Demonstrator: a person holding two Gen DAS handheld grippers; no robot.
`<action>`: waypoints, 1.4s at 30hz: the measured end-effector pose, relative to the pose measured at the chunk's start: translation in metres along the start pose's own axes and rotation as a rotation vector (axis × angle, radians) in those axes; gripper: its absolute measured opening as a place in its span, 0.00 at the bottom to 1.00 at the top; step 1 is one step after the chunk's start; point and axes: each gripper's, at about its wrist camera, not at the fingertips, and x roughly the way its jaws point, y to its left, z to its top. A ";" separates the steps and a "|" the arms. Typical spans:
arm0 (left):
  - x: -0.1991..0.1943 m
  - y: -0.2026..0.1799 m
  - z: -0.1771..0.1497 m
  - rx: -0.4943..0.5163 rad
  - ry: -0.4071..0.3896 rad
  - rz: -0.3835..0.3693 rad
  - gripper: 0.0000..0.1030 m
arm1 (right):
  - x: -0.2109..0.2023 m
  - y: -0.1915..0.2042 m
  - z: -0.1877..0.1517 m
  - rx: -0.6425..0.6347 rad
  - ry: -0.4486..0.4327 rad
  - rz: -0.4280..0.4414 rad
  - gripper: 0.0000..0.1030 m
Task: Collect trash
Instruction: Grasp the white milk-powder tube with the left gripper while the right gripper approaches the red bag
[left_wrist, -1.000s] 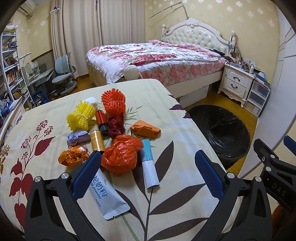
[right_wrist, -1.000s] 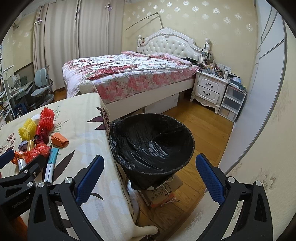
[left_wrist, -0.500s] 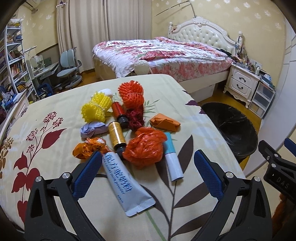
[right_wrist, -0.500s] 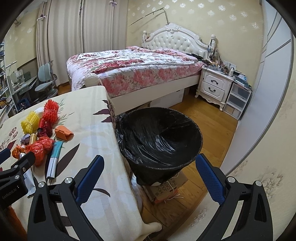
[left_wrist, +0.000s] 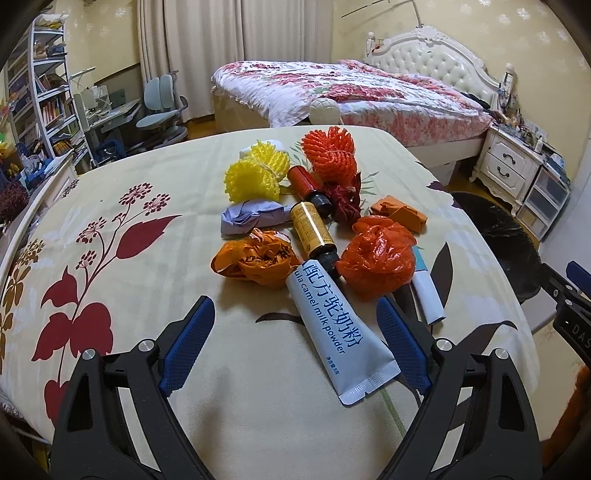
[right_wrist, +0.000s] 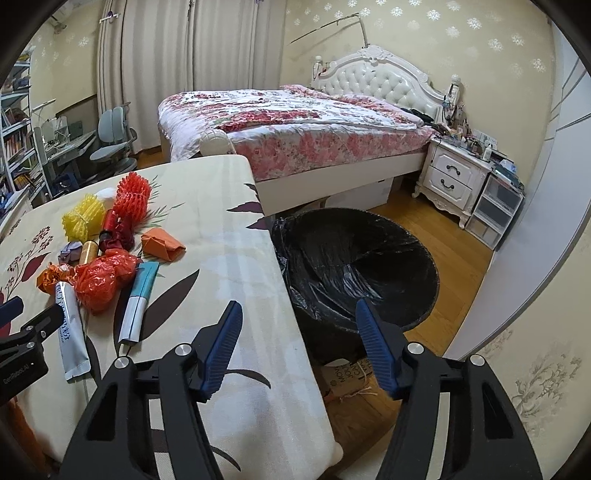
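The left claw (left_wrist: 293, 334) hangs over the near part of the worktop (left_wrist: 147, 280), which is covered in a cream cloth with red leaf prints; its jaws have just been closing a little but stand apart, clamped on nothing, with the lower end of a white camel milk powder tube (left_wrist: 338, 325) lying between them and touching neither pad. Beyond the tube the trash sits in a tight heap: a crumpled orange-red plastic bag (left_wrist: 376, 254), an orange wrapper (left_wrist: 255, 258), a gold bottle (left_wrist: 312, 229), a red bottle (left_wrist: 304, 181), yellow foam netting (left_wrist: 255, 171), orange foam netting (left_wrist: 332, 151), a lilac wad (left_wrist: 249, 218) and a white-and-teal tube (left_wrist: 428, 291). The right claw (right_wrist: 295, 332) has just been narrowing too; it is apart and empty, poised over the worktop's edge beside the black-lined trash bin (right_wrist: 369, 266) on the floor.
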 end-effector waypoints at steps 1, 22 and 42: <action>0.002 -0.002 0.000 0.002 0.005 -0.001 0.84 | 0.001 -0.001 -0.001 0.005 0.005 0.008 0.61; 0.017 0.012 -0.016 0.030 0.066 -0.076 0.29 | 0.006 0.023 -0.003 -0.007 0.037 0.101 0.63; 0.006 0.097 -0.010 -0.094 0.013 0.044 0.29 | 0.011 0.135 0.019 -0.179 0.037 0.289 0.77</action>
